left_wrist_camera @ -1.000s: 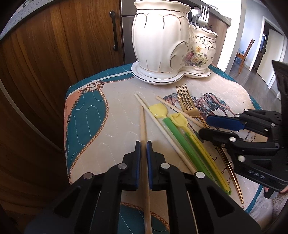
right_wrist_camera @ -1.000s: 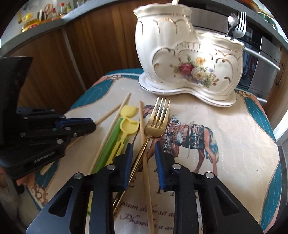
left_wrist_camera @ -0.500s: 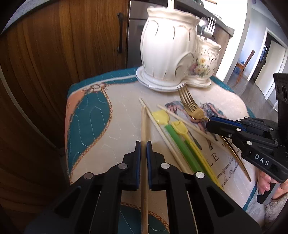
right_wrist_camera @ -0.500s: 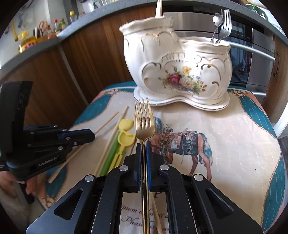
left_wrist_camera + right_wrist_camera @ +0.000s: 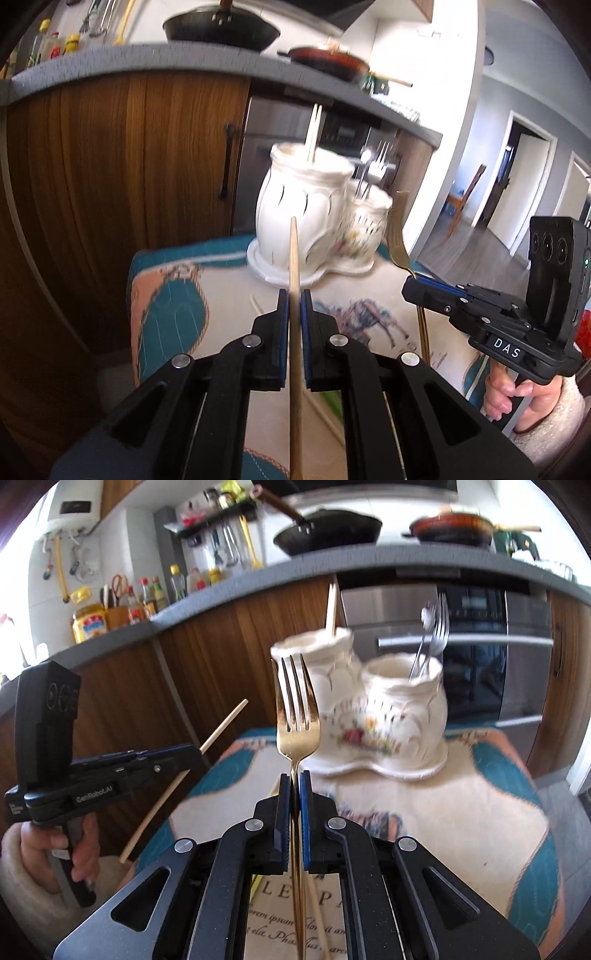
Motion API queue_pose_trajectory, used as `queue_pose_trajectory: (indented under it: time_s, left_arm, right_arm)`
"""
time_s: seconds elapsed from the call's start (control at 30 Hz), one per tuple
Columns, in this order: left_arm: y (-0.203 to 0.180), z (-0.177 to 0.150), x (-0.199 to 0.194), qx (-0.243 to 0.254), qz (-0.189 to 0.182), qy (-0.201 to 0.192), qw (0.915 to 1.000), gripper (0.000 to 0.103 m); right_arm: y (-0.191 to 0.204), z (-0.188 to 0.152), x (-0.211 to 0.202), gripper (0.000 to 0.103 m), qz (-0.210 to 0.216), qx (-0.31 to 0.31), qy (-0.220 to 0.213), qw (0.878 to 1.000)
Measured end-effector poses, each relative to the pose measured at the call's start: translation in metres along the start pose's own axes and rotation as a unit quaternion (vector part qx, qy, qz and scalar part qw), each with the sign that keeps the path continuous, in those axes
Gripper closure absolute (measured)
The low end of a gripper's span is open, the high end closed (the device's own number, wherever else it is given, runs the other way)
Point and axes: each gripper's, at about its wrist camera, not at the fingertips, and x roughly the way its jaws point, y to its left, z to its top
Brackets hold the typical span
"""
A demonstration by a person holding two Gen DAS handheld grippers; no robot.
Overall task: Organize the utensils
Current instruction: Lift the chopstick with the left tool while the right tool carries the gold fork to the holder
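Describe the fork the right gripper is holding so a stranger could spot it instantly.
Find the white ceramic utensil holder on the quilted mat. In front of it, the right gripper is shut on a gold fork, tines up. The holder's own forks are silver.

Both wrist views face ceramic holder [image 5: 314, 218] [image 5: 369, 709], close, side by side.

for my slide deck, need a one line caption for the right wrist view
Right gripper lifts a gold fork toward the ceramic holder.
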Motion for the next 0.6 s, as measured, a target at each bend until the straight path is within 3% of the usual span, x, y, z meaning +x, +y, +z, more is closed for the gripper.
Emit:
queue_pose_trajectory:
  time_s: [0.2, 0.4, 0.6]
  left_arm:
    - [-0.004, 0.011, -0.015, 0.001, -0.018, -0.056, 0.9983, 0.097]
    - [-0.005, 0.018, -0.021, 0.011, -0.025, -0.083, 0.9962, 0.097]
    - [-0.004, 0.032, -0.015, 0.026, -0.024, -0.111, 0.9932, 0.097]
  right_arm:
    - [0.006, 0.01, -0.02, 0.097, -0.013, -0.015, -0.066, 0.998]
    - [0.004, 0.019, -0.039, 0.097, -0.041, -0.024, -0.14, 0.989]
    - [-0.003, 0.051, -0.036, 0.097, -0.046, -0.022, -0.151, 0.987]
